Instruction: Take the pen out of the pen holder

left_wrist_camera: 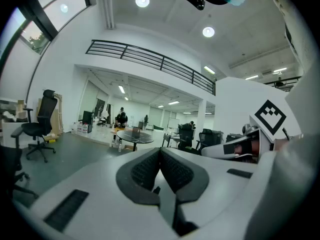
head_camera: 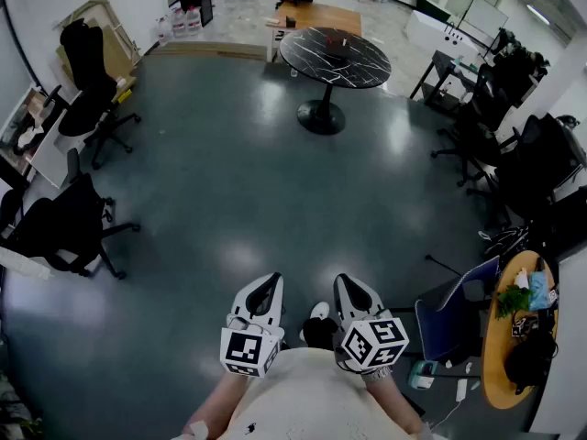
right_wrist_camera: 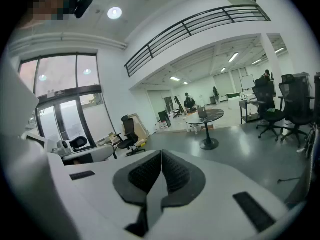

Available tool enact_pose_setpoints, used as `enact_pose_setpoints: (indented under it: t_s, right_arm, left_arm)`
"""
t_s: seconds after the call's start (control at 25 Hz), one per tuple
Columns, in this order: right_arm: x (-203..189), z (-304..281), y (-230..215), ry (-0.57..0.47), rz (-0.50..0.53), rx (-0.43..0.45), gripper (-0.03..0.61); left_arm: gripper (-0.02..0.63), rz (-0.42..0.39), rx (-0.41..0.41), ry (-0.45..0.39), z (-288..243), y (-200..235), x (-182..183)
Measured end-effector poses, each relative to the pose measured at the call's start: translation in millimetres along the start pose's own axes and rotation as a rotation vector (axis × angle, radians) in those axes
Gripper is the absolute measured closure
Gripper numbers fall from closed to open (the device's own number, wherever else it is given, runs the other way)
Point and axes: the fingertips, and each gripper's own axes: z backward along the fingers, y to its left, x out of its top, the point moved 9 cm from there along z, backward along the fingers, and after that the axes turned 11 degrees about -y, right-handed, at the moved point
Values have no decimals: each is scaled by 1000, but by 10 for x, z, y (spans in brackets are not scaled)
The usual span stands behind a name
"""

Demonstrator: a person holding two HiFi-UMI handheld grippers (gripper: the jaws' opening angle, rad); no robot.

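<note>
We cannot pick out a pen or a pen holder in any view. The nearest candidate spot is the round wooden tabletop [head_camera: 496, 348] at the lower right of the head view, which carries a green plant [head_camera: 512, 299] and several small things too tiny to tell apart.

We hold both tools low and close against our body, side by side and pointing forward over the grey floor [head_camera: 229, 181]. The left claw [head_camera: 268, 284] has its jaws pressed together along one thin line with nothing between them, as the left gripper view shows plainly. The right claw [head_camera: 347, 287] is the same: dark ribbed pads [right_wrist_camera: 172, 173] meeting at the middle, gripping nothing. Each tool carries its marker cube near our wrists, the left cube [head_camera: 248, 348] and the right cube [head_camera: 376, 342], with our forearms [head_camera: 215, 411] coming in from the bottom edge beside our pale shirt [head_camera: 312, 401]. The two tools sit near one another but apart (each shows at the edge of the other's view).

Well ahead of the claws stands a round black marble table [head_camera: 335, 58] on a single pedestal, with a wooden desk [head_camera: 316, 16] behind it. Black office chairs stand at the left [head_camera: 87, 90] and a blue chair [head_camera: 454, 314] sits just beside the wooden tabletop.
</note>
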Motion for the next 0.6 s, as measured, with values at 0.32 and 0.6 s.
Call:
enact_pose_setpoints:
  t_s: [0.32,0.6]
  right_arm:
    - [104,-377,-581,33,-22,-28,561]
    - [410,-1077,-1206,23,-70,-9,561]
  left_arm:
    - [603,-5,7,23,-713,-29,-66]
    - [603,-32,31,40,-1571,130,-60]
